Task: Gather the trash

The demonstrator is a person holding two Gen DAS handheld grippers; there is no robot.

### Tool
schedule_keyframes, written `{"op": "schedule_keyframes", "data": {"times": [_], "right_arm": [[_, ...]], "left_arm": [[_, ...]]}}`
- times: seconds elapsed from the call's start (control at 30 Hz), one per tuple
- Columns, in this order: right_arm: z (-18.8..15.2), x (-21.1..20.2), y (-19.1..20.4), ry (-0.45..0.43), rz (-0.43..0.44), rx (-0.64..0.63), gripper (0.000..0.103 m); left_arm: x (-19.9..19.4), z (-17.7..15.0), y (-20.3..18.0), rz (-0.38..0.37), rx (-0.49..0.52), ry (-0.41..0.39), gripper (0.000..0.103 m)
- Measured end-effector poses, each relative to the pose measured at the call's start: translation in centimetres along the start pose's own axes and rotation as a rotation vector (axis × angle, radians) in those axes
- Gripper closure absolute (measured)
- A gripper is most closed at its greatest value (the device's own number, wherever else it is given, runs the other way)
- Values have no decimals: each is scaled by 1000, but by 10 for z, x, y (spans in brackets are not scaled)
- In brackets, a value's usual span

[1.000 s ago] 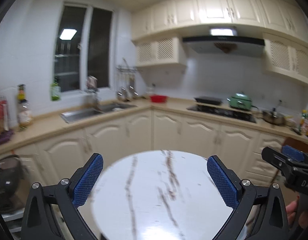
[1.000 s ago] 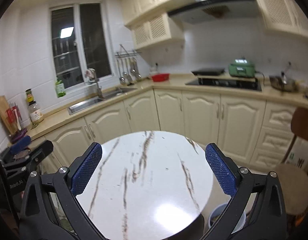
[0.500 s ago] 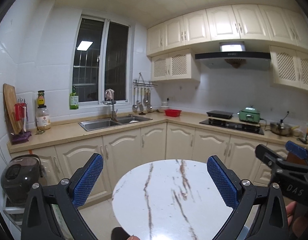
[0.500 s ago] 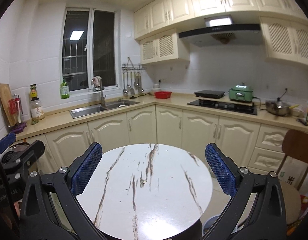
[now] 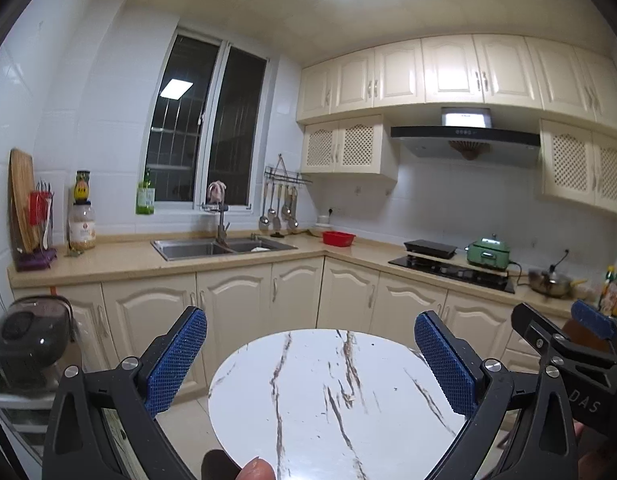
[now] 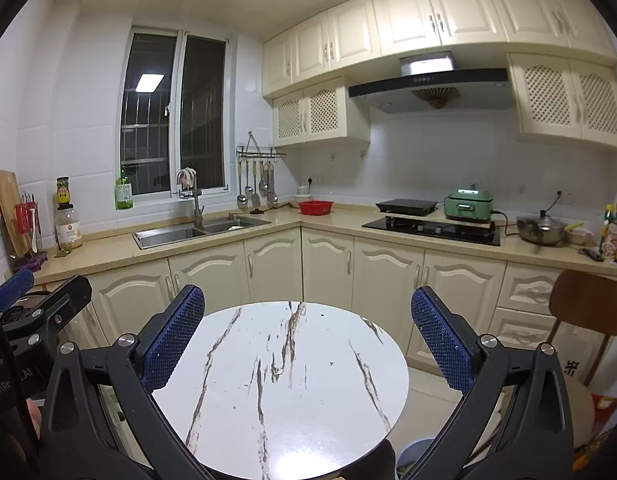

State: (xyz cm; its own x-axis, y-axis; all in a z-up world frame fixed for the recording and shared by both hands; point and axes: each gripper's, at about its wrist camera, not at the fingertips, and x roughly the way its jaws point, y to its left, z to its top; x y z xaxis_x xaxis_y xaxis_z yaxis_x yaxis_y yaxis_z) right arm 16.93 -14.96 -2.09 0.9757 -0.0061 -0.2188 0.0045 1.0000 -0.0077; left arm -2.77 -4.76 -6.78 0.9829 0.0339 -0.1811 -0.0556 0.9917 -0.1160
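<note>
Left wrist view: left gripper (image 5: 310, 354) is held with jaws wide apart, nothing between them, above 1 round marble table (image 5: 328, 392); its far rim is seen against the cream cabinets (image 5: 232, 312). Right gripper (image 6: 307, 338) is likewise spread and unloaded. 1 double sink (image 6: 196, 230), 1 red basin (image 6: 315, 207), 1 green cooker (image 6: 467, 202), 1 wooden chair (image 6: 588, 304) are recorded. Trash cannot be told apart; 1 bin rim (image 6: 414, 456) is glimpsed below the table.

Right gripper (image 5: 584, 404) body is showing "DAS" in left wrist view; left gripper (image 6: 8, 384) body showing "GenRo..AI", partly hidden. Bottle labels unreadable.
</note>
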Motion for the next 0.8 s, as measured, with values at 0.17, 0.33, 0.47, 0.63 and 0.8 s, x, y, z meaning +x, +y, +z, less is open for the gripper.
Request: {"op": "schedule_keyframes", "data": {"times": [0.17,0.33,0.47,0.63,0.8], "right_arm": [[1,-4,1,-4,-6,-12,0],[4,-5,1,-11,-8,-16,0],[5,-6,-1,-13,-12,-16,0],[3,-5,-1,-5,-2,-17,0],[4,-5,-3,-4,1,-15,0]], "left_arm": [[3,11,0,5,2,13,1],[11,25,-4,15,4,10,1],[12,28,-2,34,13,-9,1],[14,24,0,12,36,-10,1],[5,13,-7,-10,47,-31,1]]}}
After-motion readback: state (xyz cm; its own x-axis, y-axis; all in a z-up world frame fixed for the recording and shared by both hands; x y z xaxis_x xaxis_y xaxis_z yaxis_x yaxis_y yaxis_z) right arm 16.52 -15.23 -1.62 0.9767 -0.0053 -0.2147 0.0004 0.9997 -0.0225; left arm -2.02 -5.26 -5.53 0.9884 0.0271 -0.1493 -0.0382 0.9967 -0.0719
